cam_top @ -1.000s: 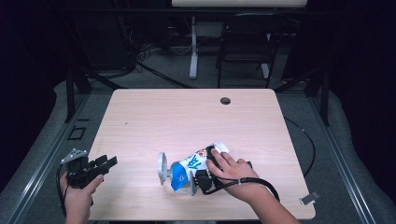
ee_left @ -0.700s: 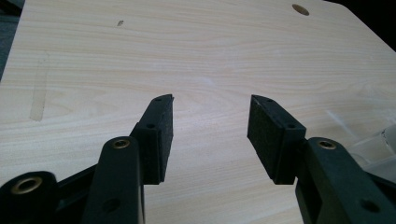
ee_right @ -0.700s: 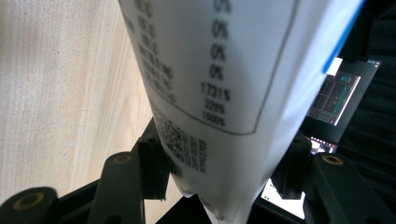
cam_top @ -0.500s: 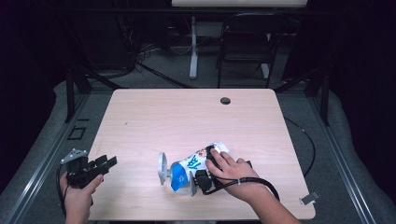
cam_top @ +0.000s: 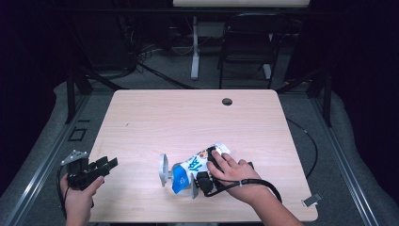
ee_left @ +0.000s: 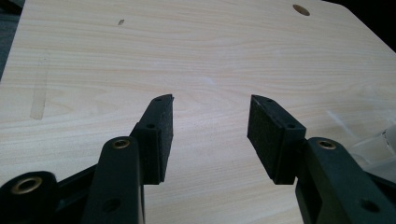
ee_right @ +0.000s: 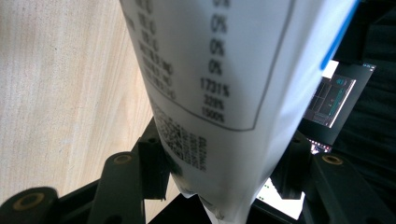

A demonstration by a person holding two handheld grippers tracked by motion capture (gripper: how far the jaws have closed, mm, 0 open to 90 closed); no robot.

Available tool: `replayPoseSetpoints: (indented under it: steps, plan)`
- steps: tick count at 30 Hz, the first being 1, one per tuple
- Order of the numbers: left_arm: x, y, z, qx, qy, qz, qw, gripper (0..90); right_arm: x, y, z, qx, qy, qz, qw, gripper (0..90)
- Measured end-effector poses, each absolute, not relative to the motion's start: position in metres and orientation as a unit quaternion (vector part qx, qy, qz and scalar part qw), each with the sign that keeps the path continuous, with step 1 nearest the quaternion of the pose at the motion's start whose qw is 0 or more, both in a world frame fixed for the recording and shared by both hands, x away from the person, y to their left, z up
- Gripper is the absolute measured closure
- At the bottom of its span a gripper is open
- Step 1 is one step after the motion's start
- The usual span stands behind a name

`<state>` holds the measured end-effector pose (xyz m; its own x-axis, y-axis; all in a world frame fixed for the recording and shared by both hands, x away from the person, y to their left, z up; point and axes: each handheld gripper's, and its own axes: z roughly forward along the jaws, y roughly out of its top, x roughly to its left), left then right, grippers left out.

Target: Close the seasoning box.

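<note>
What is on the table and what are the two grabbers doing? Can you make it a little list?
table: light wooden top with a round hole near the far edge
bag: white and blue printed pouch, lying near the front edge
right gripper: jaws closed on the bag's edge
left gripper: jaws apart, holding nothing, at the front left corner of the table
white stand: small white piece at the bag's left end, too small to identify

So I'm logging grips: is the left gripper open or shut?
Open: the left gripper has its jaws standing apart, bare table showing between them.
</note>
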<state>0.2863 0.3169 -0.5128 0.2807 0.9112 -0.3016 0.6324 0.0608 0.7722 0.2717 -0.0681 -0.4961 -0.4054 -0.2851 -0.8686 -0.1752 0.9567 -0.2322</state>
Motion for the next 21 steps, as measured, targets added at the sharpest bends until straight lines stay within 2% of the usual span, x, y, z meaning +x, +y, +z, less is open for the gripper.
replayPoseSetpoints:
  steps: [21]
  plan:
    - [0.2866,0.3177,-0.5135,0.667,0.58,0.157,0.441,51.3,0.2704,-0.0669,-0.4938,-0.143,0.834,-0.062,0.529,48.8]
